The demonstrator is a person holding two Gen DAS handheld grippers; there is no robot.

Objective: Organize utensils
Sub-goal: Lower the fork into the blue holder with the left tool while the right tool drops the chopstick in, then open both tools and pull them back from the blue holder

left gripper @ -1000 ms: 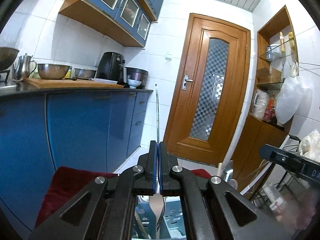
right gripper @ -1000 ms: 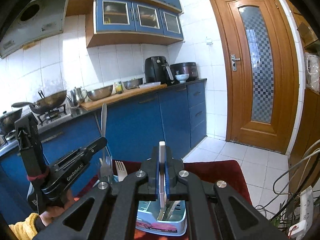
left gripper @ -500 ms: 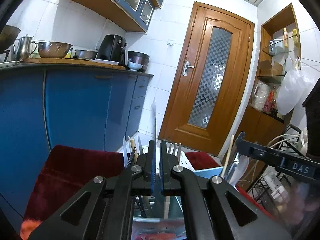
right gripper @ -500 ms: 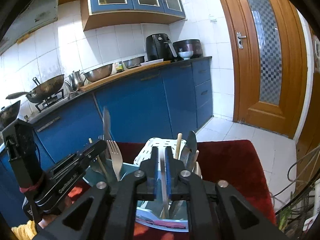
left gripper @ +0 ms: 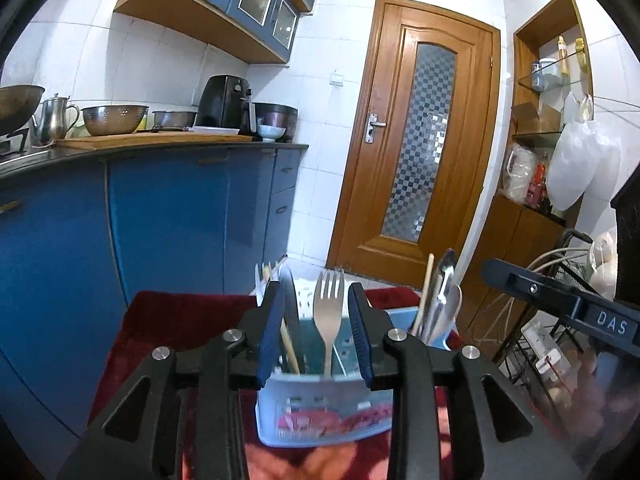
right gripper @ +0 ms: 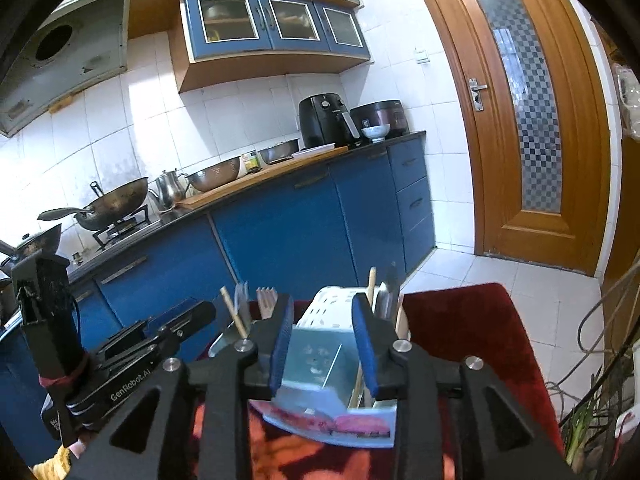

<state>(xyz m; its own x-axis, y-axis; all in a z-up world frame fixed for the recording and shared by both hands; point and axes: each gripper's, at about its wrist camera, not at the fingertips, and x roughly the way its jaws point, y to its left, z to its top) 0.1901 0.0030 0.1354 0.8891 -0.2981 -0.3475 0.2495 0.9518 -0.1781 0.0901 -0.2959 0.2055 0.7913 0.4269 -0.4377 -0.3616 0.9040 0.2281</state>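
A light blue utensil caddy [left gripper: 320, 412] stands on a red cloth [left gripper: 176, 320]. It also shows in the right wrist view [right gripper: 316, 364]. A steel fork [left gripper: 329, 316], a knife [left gripper: 289, 304] and chopsticks [left gripper: 290, 350] stand upright in its left compartment. A wooden stick [left gripper: 425, 292] and metal utensils [left gripper: 444, 300] stand in its right compartment. My left gripper [left gripper: 316, 336] is open and empty just above the caddy, with the fork between its jaws. My right gripper [right gripper: 322, 344] is open and empty over the caddy's middle. The left gripper's body [right gripper: 132, 364] shows at lower left.
Blue kitchen cabinets [left gripper: 168, 220] with a counter of pots and an air fryer [left gripper: 226, 106] stand to the left. A wooden door [left gripper: 416, 168] is behind. A wire rack [left gripper: 540, 344] and cables stand at the right. White floor tiles [right gripper: 480, 276] lie beyond the cloth.
Both grippers came down toward the caddy and opened. The knife from the left gripper and the utensil from the right gripper now stand in the caddy.
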